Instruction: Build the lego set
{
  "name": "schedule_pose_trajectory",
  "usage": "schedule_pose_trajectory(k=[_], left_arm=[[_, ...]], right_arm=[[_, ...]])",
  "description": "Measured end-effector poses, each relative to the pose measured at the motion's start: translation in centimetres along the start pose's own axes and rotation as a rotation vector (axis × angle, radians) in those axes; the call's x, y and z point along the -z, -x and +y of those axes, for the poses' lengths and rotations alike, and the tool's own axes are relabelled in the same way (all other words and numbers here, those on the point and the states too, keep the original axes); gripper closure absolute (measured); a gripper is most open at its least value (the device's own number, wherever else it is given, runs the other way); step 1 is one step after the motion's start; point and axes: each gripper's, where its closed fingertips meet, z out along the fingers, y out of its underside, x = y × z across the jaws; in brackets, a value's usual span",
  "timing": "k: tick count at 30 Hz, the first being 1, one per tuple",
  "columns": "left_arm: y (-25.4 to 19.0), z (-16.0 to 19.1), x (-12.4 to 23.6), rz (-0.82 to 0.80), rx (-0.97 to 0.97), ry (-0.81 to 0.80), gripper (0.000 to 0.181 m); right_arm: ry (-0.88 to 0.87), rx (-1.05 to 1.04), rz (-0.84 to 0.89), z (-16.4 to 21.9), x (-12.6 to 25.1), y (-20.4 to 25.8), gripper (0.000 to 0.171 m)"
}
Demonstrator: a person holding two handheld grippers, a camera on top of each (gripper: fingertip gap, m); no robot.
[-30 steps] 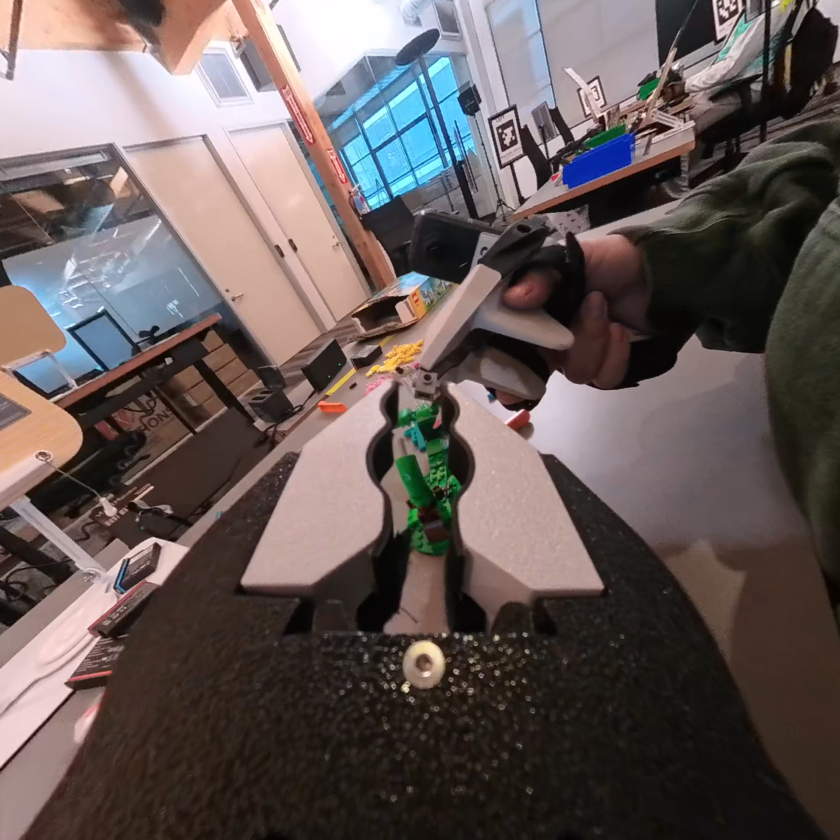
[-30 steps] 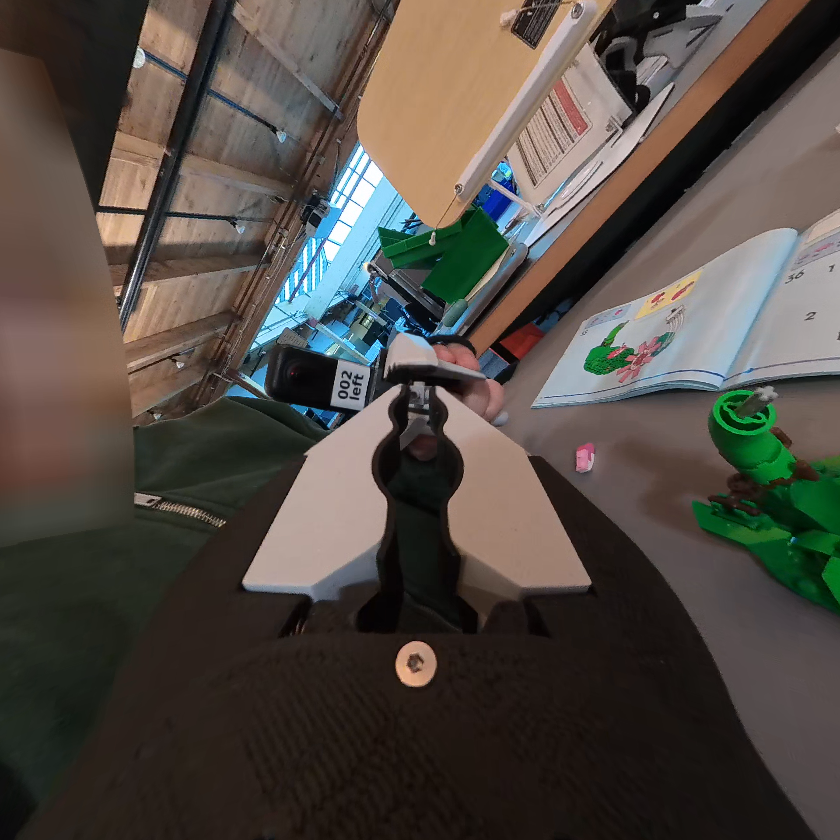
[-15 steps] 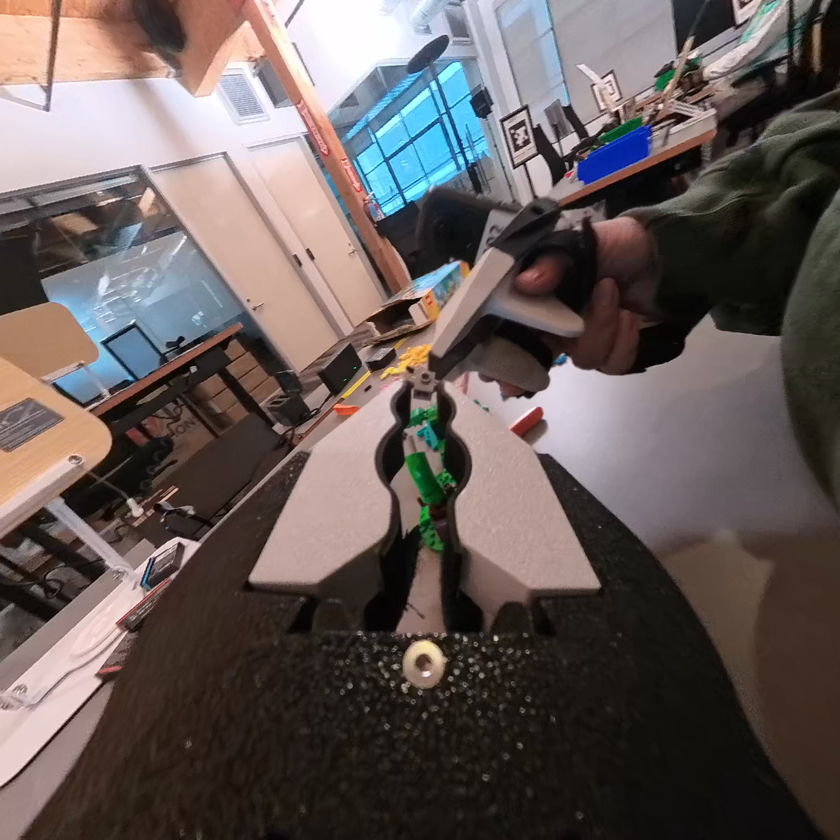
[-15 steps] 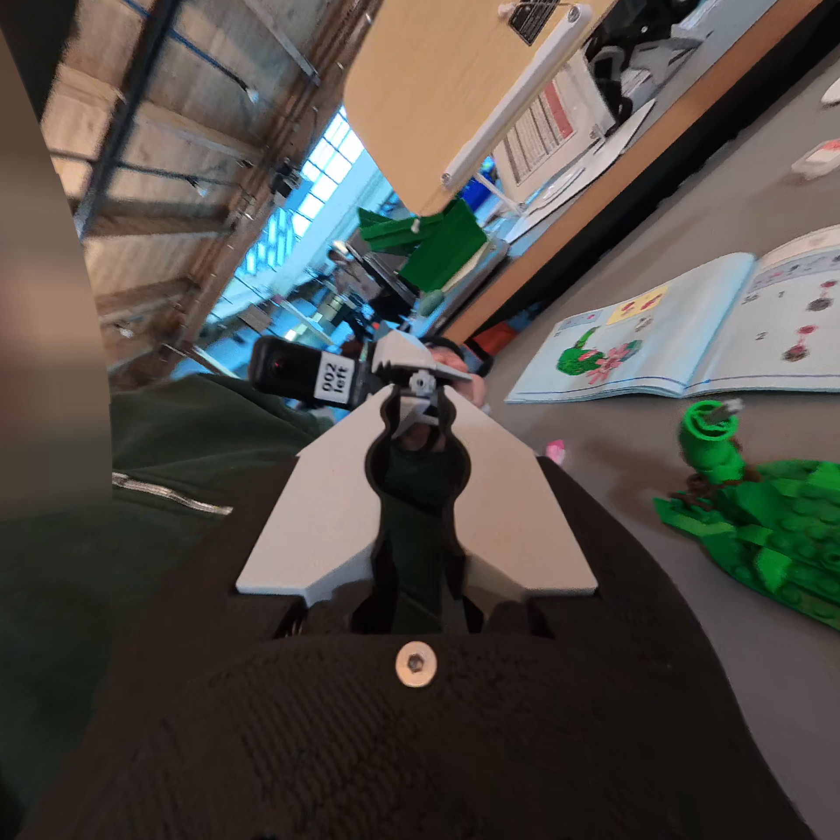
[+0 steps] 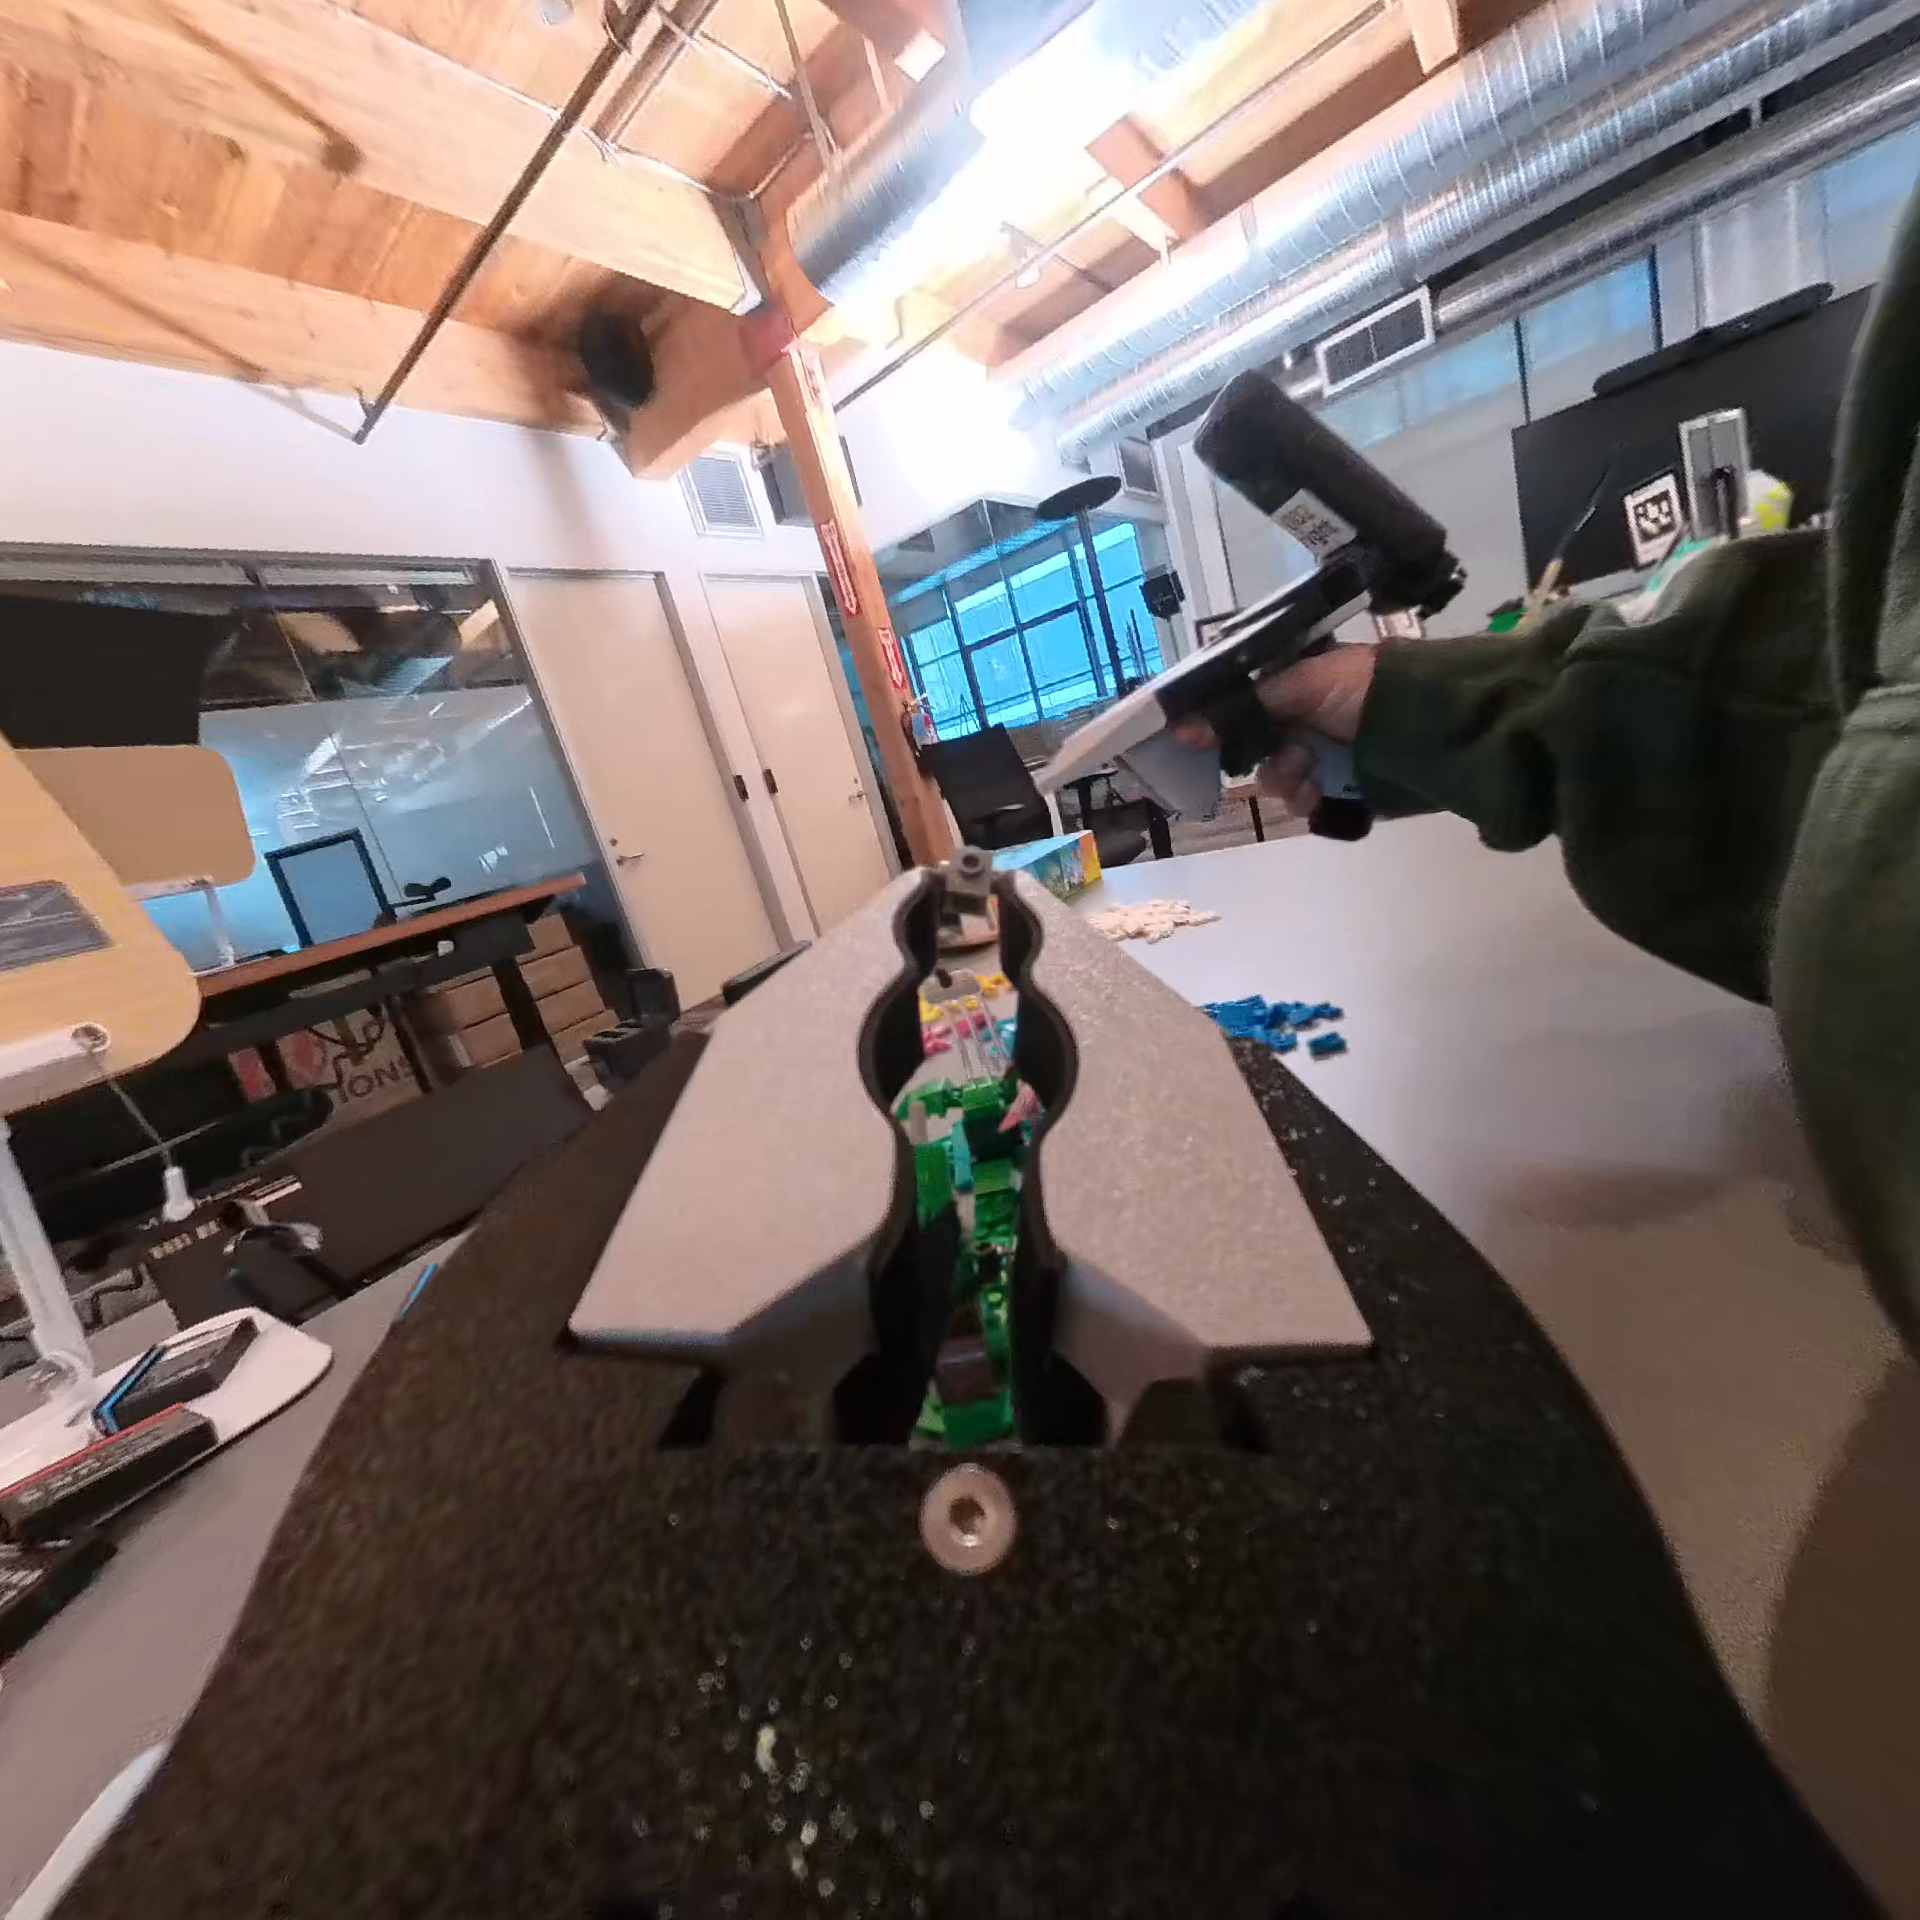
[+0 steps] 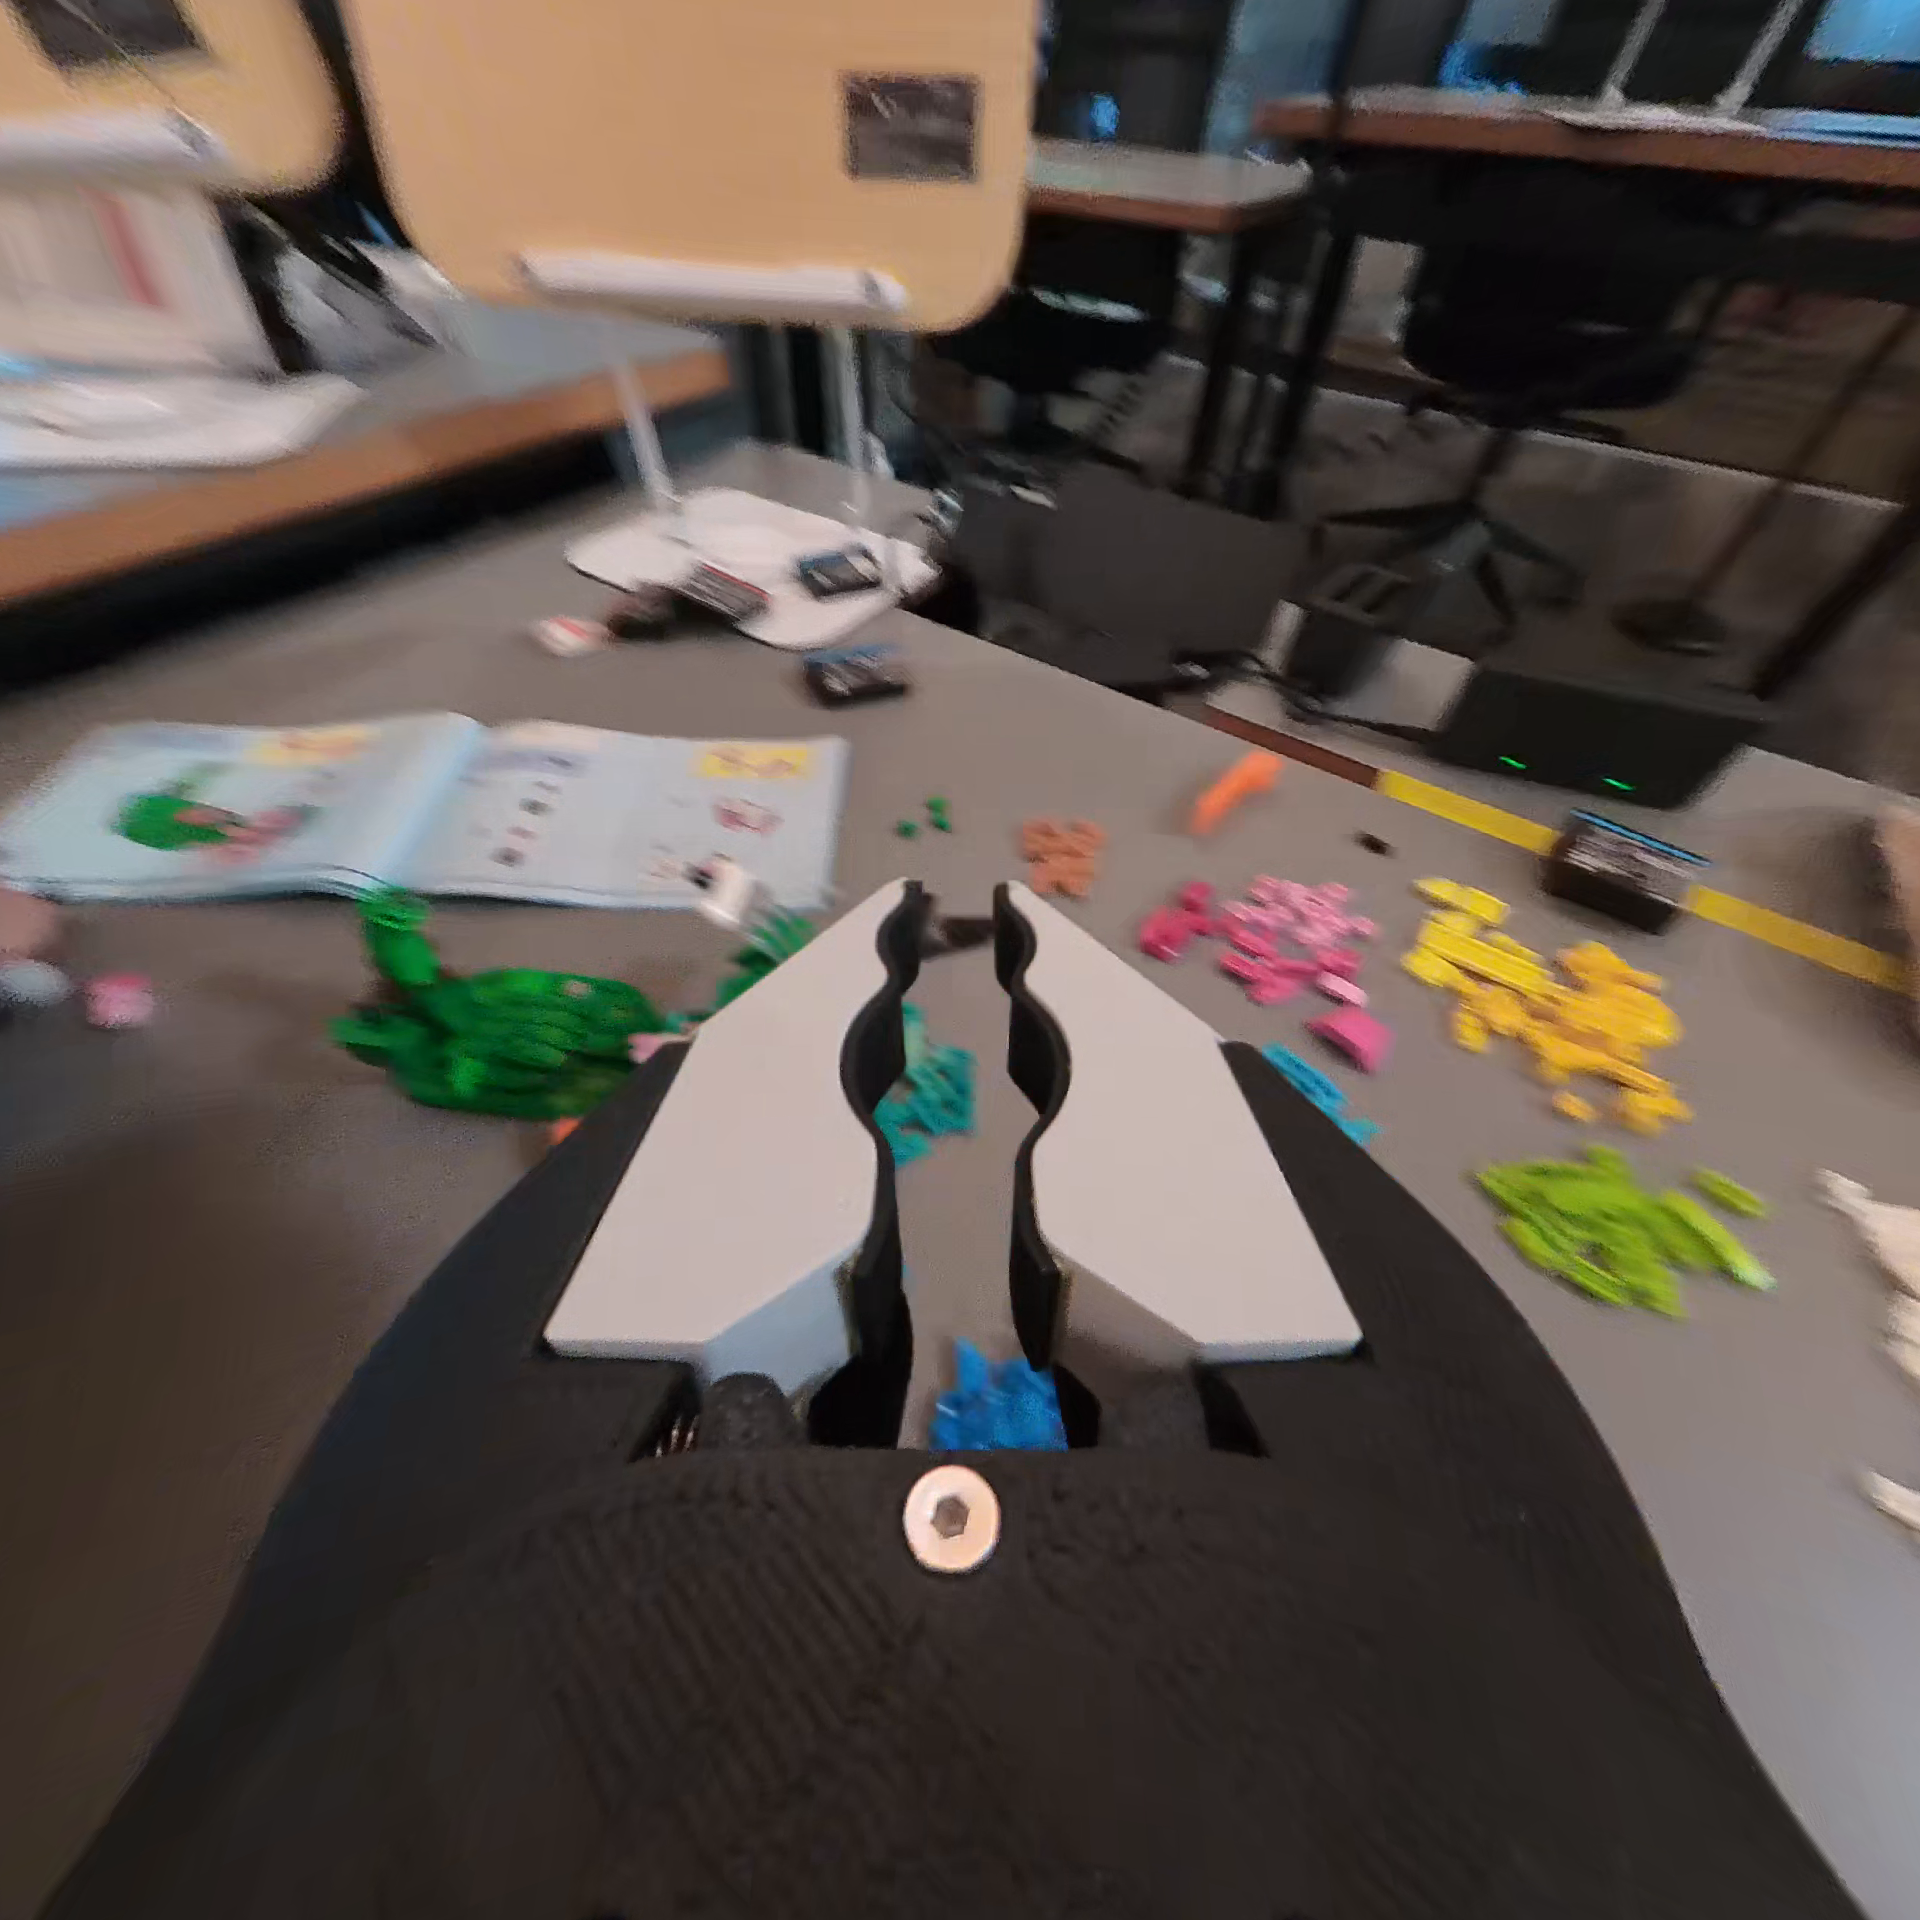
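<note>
My left gripper is shut on a small grey lego piece, held up above the table. Through the gap between its fingers I see the green lego build lying on the grey table below. My right gripper is open and empty, pointing over the table; it also shows in the left wrist view, held in a hand at the upper right, well away from the left one. In the right wrist view the green build lies left of the fingers, in front of the open instruction booklet.
Sorted brick piles lie on the table: pink, yellow, lime green, teal, blue, orange-brown. A lamp base with small boxes stands at the back. A green sleeve crosses the right. The tips of one gripper are about 25 cm away from the tips of the other.
The right gripper let go of the grey piece, opened and swung away from the left gripper to face the brick piles. The left gripper tilted up, still holding the grey piece.
</note>
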Motion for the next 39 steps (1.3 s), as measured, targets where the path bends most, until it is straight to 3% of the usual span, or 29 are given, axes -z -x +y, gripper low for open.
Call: schedule_pose_trajectory(k=[5, 20, 29, 39], left_arm=[[0.8, 0.3, 0.3, -0.026, 0.007, 0.008, 0.173], [0.5, 0.7, -0.4, 0.016, -0.002, 0.028, 0.173], [0.6, 0.9, -0.2, 0.033, 0.004, 0.026, 0.173], [0.3, 1.0, -0.3, 0.044, 0.005, 0.028, 0.173]], right_arm=[[0.207, 0.105, 0.102, 3.7, -1.5, -5.2, 0.158], [0.593, 0.219, 0.001, 9.5, -14.2, -13.5, 0.163], [0.671, -0.192, -0.075, 11.4, -16.2, -14.8, 0.16], [0.693, -0.135, -0.065, 11.9, -16.4, -14.5, 0.167]])
